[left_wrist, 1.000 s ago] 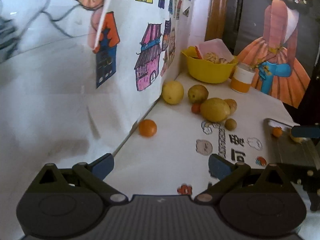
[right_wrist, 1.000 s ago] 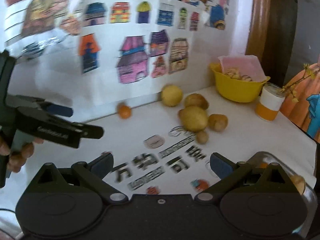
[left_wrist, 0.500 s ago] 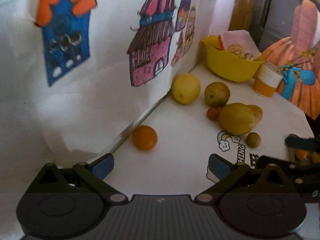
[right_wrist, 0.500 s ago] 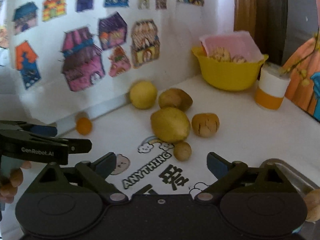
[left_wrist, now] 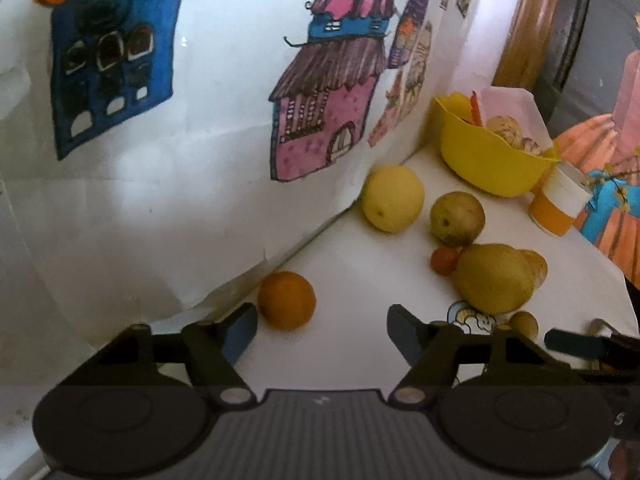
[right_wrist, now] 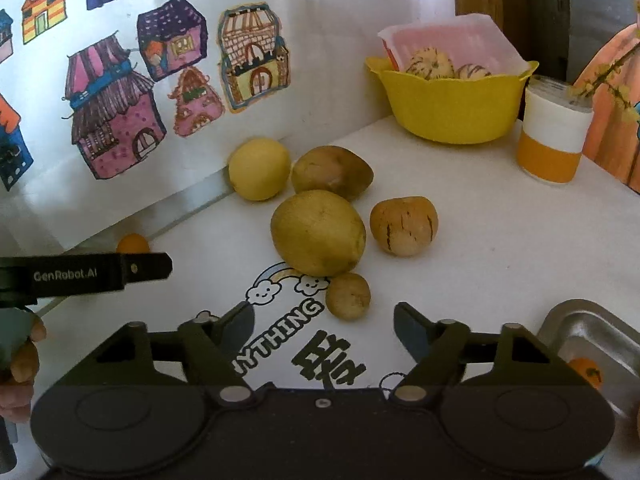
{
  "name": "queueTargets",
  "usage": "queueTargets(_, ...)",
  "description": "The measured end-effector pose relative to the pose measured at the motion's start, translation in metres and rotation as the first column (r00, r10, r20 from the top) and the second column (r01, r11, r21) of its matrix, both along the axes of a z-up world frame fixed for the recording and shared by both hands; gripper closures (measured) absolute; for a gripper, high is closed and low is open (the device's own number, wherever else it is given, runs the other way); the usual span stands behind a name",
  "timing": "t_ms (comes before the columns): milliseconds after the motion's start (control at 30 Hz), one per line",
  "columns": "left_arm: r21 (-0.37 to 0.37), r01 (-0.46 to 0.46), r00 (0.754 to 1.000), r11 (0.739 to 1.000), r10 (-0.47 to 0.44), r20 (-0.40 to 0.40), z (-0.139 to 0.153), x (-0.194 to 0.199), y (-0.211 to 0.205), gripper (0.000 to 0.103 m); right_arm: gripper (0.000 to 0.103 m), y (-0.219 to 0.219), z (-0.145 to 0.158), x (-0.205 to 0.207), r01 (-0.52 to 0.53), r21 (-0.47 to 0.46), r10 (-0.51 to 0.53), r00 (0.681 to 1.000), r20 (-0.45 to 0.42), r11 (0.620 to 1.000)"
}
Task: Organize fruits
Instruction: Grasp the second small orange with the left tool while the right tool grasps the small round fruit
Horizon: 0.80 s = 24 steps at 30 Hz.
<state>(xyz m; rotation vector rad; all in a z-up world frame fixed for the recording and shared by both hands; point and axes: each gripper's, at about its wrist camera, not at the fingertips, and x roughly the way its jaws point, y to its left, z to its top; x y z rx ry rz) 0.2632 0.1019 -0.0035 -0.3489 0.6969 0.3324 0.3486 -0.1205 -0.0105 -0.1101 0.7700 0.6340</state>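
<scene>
our left gripper (left_wrist: 322,330) is spread, the small orange (left_wrist: 286,300) just beyond its left finger by the far wall; we should shift left to center before closing. our right gripper (right_wrist: 324,328) is spread too.

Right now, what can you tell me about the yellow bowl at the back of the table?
The yellow bowl looks like plastic, with a wavy, scalloped rim. It stands upright at the far end of the white table, by the wall of house drawings. Inside sit a pink-and-white tray leaning up and two pale striped fruits. A white-and-orange cup stands just beside it.
</scene>
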Motion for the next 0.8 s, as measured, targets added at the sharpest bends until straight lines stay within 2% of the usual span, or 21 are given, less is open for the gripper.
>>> queueTargets(100, 0.006, -0.012, 1.0, 1.0, 0.012, -0.001, 0.0, 0.004, 0.0, 0.036, 0.037, 0.002, -0.003, 0.004, 0.003, -0.003, -0.003, 1.0, -0.012, 1.0)
queueTargets(433, 0.033, 0.001, 1.0, 0.999, -0.001, -0.006, -0.002, 0.011, -0.005, 0.068, 0.058, 0.006, -0.003, 0.008, 0.013, -0.006, -0.013, 1.0, 0.006, 1.0)
queueTargets(633, 0.022, 0.049, 0.999, 0.999, -0.048, -0.009, -0.003, 0.01, -0.014, 0.069, 0.075, 0.006, -0.003, 0.008, 0.01, -0.013, -0.01, 1.0, 0.009, 1.0)
queueTargets(800, -0.008, 0.098, 0.995, 0.995, -0.098, -0.007, -0.003, 0.007, -0.023, 0.07, 0.075, 0.007, -0.002, 0.003, -0.016, -0.005, 0.016, 1.0, -0.003, 1.0)
